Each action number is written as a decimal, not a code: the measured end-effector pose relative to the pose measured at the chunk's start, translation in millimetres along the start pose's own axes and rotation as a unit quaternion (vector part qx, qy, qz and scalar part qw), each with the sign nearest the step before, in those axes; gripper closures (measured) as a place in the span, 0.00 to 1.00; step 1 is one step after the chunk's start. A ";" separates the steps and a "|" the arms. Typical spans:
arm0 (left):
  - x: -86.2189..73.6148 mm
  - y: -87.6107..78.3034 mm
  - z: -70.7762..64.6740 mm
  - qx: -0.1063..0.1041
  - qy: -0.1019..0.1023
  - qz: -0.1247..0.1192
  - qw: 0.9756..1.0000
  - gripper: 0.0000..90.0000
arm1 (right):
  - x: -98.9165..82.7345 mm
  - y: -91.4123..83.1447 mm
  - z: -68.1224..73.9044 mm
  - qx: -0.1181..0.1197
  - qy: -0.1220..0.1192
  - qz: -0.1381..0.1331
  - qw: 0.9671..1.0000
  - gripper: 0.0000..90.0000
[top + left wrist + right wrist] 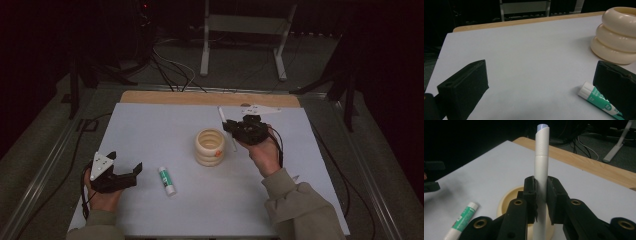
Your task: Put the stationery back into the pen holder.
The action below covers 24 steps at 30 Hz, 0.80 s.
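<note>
— Nearest the person's edge of the table (150, 125), what do you see?

— At the near left, well left of the cream ring stack (210, 147), the left gripper (131, 171) lies low in the person's left hand (102, 197). Its fingers (464, 87) stand wide apart with nothing between them.

— And just past it?

— A glue stick (167, 180) lies flat on the white sheet, between that gripper and the ring stack, nearer the person than the stack. It has a white cap and a green-and-white label. The left gripper view brings the label close, partly behind one finger, but the print is too small and blurred to read.

— Then the stack itself?

— Three cream rings, one upon another, hollow in the middle, standing about mid-table.

— And the right side?

— Just right of the stack, the right hand (264, 152) holds the right gripper (228, 126). Its fingers (530, 195) are closed on a white pen (226, 127). The high view shows the pen as a thin slanted stick beside the stack; the right gripper view shows it upright between the pads, a faint chevron pattern on the upper barrel, and the stack's open mouth right behind it. No writing can be read.

— Beyond the stack?

— A strip of bare wood at the table's far edge.
</note>
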<state>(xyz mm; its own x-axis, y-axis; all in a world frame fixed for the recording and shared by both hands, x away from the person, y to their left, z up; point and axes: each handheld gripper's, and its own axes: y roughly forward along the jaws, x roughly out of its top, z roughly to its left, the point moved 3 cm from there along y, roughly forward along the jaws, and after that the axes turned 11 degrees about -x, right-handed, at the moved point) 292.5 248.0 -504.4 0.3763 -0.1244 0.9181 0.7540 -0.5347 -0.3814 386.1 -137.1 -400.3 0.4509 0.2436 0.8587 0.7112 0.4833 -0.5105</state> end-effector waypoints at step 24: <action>0.2 -0.9 0.5 0.000 0.000 -0.001 1.000 0.00 | 16.7 17.8 24.2 0.005 0.004 -0.020 1.000 0.88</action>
<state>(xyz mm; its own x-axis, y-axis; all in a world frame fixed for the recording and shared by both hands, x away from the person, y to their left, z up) 292.2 248.9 -504.0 0.3747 -0.1244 0.9188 0.7542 -0.5355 -0.3801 393.2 -104.1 -394.0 0.4268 0.2166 0.8780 0.7233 0.5011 -0.4751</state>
